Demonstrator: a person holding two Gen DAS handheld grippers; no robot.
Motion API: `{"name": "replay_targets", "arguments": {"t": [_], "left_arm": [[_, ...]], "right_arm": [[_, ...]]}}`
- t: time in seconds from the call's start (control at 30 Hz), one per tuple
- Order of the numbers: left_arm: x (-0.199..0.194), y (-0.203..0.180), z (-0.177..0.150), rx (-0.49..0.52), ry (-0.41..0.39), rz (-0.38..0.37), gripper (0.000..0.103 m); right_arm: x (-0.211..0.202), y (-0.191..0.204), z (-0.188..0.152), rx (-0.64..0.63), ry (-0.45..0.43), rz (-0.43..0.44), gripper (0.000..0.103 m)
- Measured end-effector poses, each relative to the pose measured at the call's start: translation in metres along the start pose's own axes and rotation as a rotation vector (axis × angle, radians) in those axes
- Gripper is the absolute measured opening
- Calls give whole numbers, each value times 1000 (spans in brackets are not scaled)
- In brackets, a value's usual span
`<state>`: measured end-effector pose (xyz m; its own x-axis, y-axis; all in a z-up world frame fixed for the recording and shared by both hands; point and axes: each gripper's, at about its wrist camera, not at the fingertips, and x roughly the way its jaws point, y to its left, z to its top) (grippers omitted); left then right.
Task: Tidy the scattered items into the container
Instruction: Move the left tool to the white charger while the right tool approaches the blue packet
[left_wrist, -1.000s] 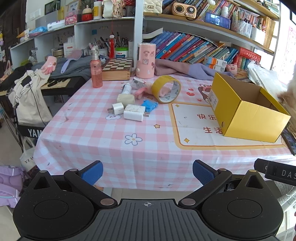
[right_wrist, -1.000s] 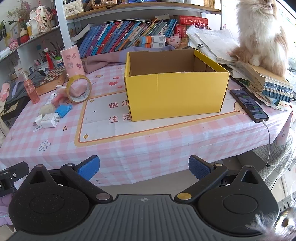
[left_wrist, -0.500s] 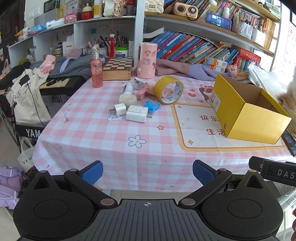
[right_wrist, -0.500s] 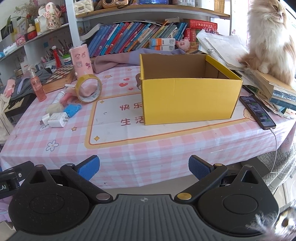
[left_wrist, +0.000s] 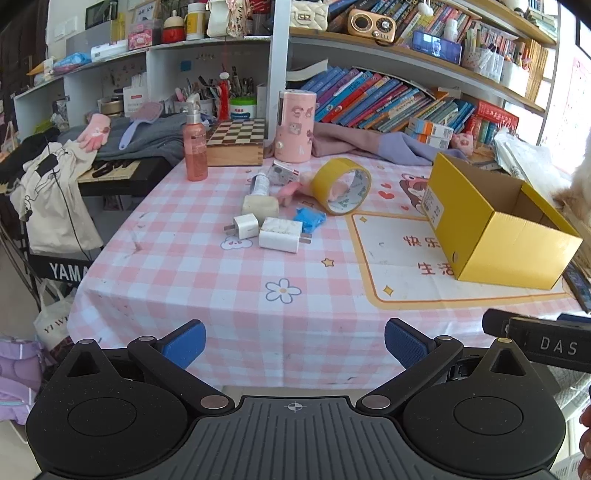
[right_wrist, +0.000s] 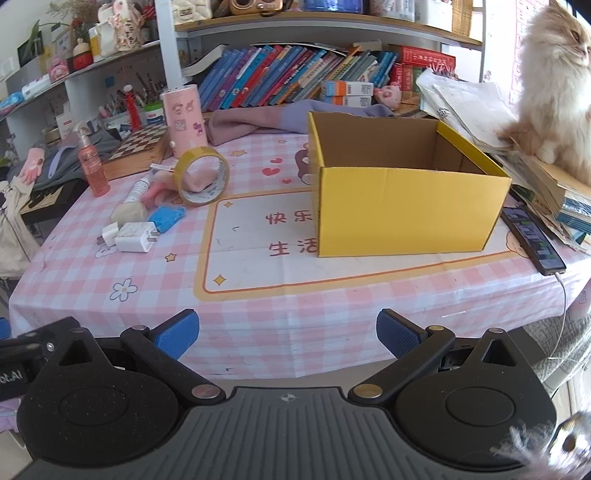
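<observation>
An open, empty yellow cardboard box (left_wrist: 491, 229) (right_wrist: 406, 210) stands on the right of the pink checked table. Left of it lie scattered items: a yellow tape roll (left_wrist: 341, 186) (right_wrist: 202, 175), two white chargers (left_wrist: 279, 239) (left_wrist: 245, 226) (right_wrist: 135, 236), a blue packet (left_wrist: 309, 218) (right_wrist: 168, 218), a beige block (left_wrist: 259, 205), a white tube (left_wrist: 259, 184) and a pink toy (left_wrist: 288, 192). My left gripper (left_wrist: 294, 343) is open and empty before the table's front edge. My right gripper (right_wrist: 287, 334) is open and empty there too, facing the box.
A pink spray bottle (left_wrist: 195, 149), a chessboard box (left_wrist: 236, 142) and a pink canister (left_wrist: 295, 127) stand at the table's back. A phone (right_wrist: 533, 238) lies right of the box. A cat (right_wrist: 554, 85) sits on stacked books at the right. Bookshelves stand behind.
Both grippers have drifted slightly, so the table and box sit a little lower and more rightward in view. Both stay open. No item has moved.
</observation>
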<state>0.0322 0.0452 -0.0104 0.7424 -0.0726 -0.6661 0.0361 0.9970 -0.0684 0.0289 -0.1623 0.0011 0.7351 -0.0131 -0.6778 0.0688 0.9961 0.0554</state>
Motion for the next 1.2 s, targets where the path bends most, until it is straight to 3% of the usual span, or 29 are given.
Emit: {"name": "replay_targets", "arguments": {"t": [0.27, 0.43, 0.73, 1.2], "left_arm": [[1, 8, 1, -4, -6, 15, 103], [-4, 15, 6, -15, -74, 14, 103], [4, 13, 20, 53, -155, 71, 103], [49, 27, 47, -21, -70, 88, 103]], "right_arm": [[8, 14, 4, -30, -2, 37, 103], [12, 23, 9, -57, -22, 70, 103], [28, 34, 24, -114, -72, 143, 103], [85, 42, 63, -142, -42, 210, 103]]}}
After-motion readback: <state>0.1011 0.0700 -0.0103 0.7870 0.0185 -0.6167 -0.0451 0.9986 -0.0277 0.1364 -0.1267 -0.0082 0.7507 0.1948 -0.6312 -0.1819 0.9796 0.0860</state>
